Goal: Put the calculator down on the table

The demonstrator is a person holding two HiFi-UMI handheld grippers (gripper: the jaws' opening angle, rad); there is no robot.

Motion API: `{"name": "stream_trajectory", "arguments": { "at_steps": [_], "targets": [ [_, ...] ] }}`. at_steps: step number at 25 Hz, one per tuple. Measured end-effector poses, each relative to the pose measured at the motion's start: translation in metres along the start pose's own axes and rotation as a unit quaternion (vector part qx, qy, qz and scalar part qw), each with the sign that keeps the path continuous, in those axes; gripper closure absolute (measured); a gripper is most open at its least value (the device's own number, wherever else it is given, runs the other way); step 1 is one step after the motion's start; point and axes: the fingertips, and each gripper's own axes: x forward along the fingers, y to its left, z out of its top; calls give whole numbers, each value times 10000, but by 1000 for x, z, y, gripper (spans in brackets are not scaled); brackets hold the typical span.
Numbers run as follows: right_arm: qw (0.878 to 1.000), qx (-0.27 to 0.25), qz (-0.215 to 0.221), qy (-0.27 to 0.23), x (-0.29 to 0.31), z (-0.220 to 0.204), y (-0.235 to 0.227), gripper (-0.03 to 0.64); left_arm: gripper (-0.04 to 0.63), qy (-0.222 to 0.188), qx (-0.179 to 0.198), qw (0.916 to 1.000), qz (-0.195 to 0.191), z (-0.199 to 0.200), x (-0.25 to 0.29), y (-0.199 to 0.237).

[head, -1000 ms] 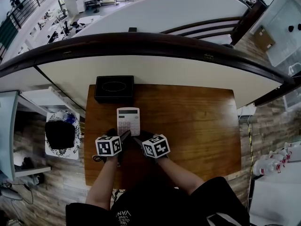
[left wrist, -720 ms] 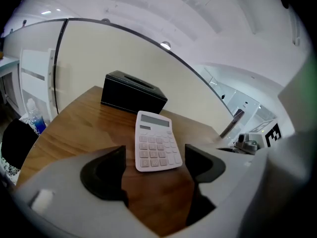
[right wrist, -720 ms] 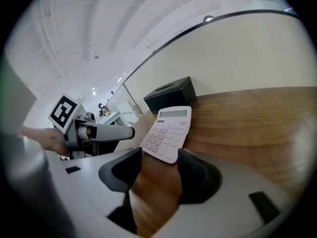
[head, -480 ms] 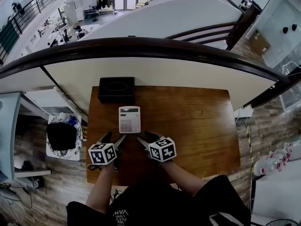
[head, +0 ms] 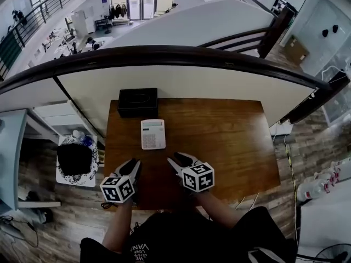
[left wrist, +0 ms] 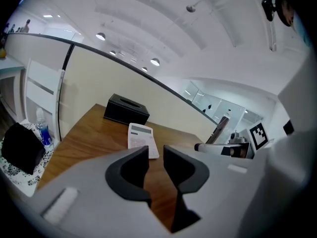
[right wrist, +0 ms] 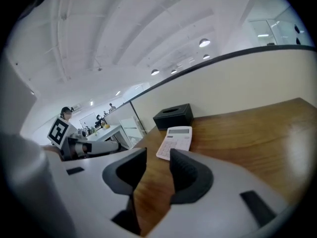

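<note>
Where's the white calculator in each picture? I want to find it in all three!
Head view: the calculator lies flat on the wooden table, left of the middle, just below the black box.
Left gripper view: a bit left of the middle and low, in front of the black box.
Right gripper view: near the middle, a bit low, in front of the black box.
Shared landmark: the black box, right behind the calculator.

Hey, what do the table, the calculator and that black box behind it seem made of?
Table: wood or wood veneer, warm brown with visible grain and a mild sheen.
Calculator: probably plastic, smooth white casing with pale keys.
Black box: unclear, maybe plastic or leather-look covering; dark, matte, with an oval opening on top.
</note>
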Motion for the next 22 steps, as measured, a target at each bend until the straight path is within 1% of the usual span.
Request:
{"name": "stream_trajectory", "arguments": {
  "at_steps": [3, 4, 7, 10, 12, 16, 22],
  "targets": [
    [9999, -71, -50, -126, -12, 1, 8, 508, 548, -130, 114, 9998, -26, 2, -15, -6],
    [9998, -97, -63, -165, -16, 1, 11, 531, 559, -154, 134, 9998, -54, 2, -19, -9],
    [9995, -199, -68, -242, -25, 3, 17, 563, 577, -184, 223, 9994, -165, 1, -25, -18],
    [9993, -291, -50, -249, -31, 4, 19, 575, 583, -191, 301, 9990, -279, 0, -28, -28],
    [9992, -317, -26, -244, -37, 4, 20, 578, 583, -201, 352, 9988, -277, -3, -32, -35],
    [9987, -430, 110, -237, -45, 4, 20, 586, 583, -276, 354, 9989, -130, -8, -39, -40],
    [9976, -595, 354, -55, -67, -6, 17, 591, 583, -445, 163, 9988, 158, -22, -46, -58]
  ]
}}
